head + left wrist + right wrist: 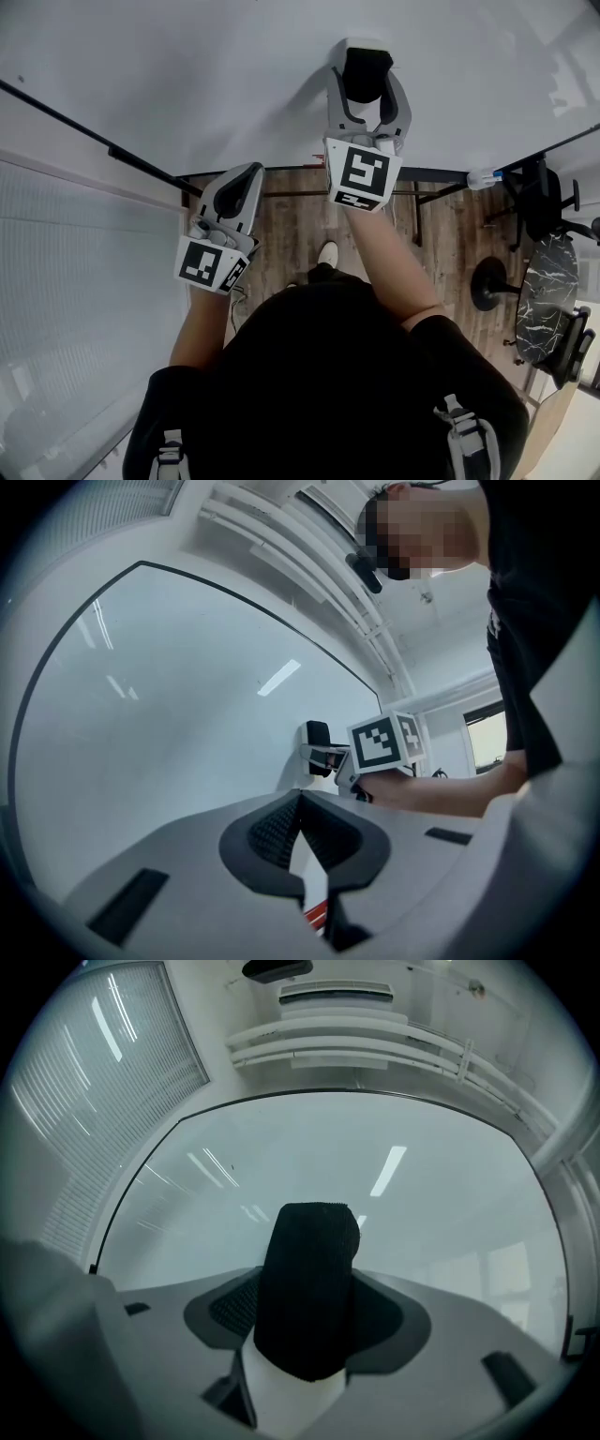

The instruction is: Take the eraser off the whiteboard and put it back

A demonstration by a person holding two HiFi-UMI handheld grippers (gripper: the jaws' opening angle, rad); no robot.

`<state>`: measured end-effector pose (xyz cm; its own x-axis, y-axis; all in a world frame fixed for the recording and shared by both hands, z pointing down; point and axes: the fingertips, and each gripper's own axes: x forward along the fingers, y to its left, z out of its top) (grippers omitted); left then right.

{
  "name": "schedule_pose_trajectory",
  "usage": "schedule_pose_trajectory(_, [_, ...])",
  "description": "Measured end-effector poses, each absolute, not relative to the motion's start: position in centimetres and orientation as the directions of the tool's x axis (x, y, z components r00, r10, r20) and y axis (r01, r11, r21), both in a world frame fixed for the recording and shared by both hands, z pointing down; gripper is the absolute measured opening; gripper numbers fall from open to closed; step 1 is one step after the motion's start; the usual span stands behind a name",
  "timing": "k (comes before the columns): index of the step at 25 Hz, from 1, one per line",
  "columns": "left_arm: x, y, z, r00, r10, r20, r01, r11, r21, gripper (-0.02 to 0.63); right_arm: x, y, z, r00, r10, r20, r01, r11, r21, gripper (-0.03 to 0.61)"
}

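Since my right tool (368, 77) sits apart around the eraser (367, 64), top centre, unpinched, a skewed close could knock it off the whiteboard (187, 75); left tool (253, 172) together, empty.

- The head view looks steeply down from above the person onto the left gripper (246, 178), the right gripper (368, 75) and the whiteboard (187, 75) just ahead.
- The left gripper view looks along the board, toward the right.
- The right gripper view faces the board squarely, very near.
- All three views share the eraser (309, 1288).
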<state>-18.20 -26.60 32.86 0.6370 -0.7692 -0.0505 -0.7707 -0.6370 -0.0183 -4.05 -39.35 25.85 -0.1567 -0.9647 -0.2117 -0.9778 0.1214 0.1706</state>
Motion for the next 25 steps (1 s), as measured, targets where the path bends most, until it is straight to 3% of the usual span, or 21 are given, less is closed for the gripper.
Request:
schedule_pose_trajectory(10, [-18.7,-25.2,33.0,0.639,-0.767,-0.06,-0.769,-0.639,-0.01,0.0,-3.6,-39.4,25.8,-0.142,-0.965,-0.219,-0.985,0.115,0.132,0.245])
schedule_pose_trajectory(25, [-20.1,-21.7,32.4,0.654,-0.753,-0.076,-0.756,-0.654,-0.021,0.0,-6.1,-33.4,25.8,-0.263,-0.946,-0.19,-0.961,0.239,0.142,0.242])
